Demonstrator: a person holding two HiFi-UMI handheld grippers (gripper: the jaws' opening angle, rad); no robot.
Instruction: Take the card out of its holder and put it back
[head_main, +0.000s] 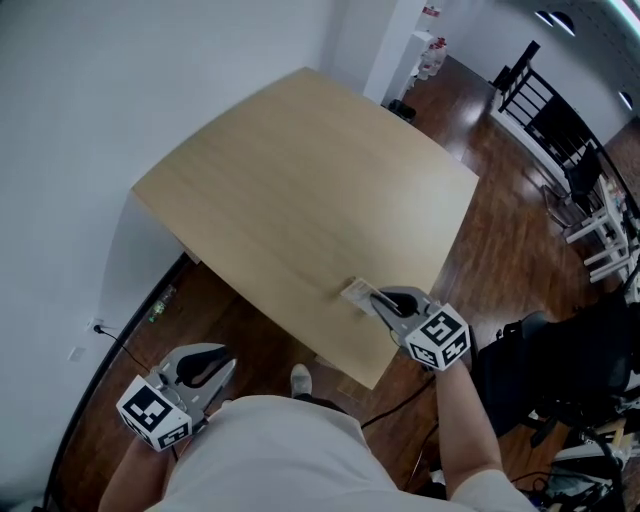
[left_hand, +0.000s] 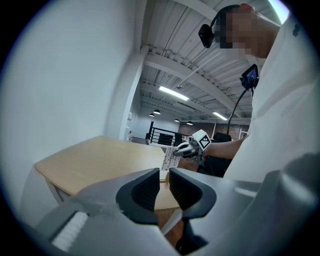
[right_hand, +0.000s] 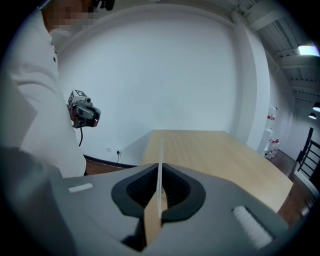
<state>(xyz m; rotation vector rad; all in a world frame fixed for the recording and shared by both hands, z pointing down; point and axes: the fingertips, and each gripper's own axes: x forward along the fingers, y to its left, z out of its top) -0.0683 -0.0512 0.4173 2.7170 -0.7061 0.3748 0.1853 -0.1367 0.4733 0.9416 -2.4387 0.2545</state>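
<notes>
A white printed card (head_main: 357, 293) is pinched in my right gripper (head_main: 372, 300) above the near corner of the light wooden table (head_main: 300, 180). In the right gripper view the card (right_hand: 160, 175) stands edge-on between the shut jaws. A tan strip (right_hand: 151, 220) shows beside it, and I cannot tell whether that is the holder or the table. The left gripper view shows the card (left_hand: 169, 157) held upright, with a small wooden block (left_hand: 163, 173) just below it on the table. My left gripper (head_main: 222, 372) hangs off the table at lower left, its jaws a narrow slit apart and empty.
A white wall runs along the table's far left side. Dark wood floor surrounds the table, with a cable and socket (head_main: 98, 328) at the wall. Black chairs and railings (head_main: 560, 130) stand at the right. The person's white shirt (head_main: 270, 455) fills the bottom.
</notes>
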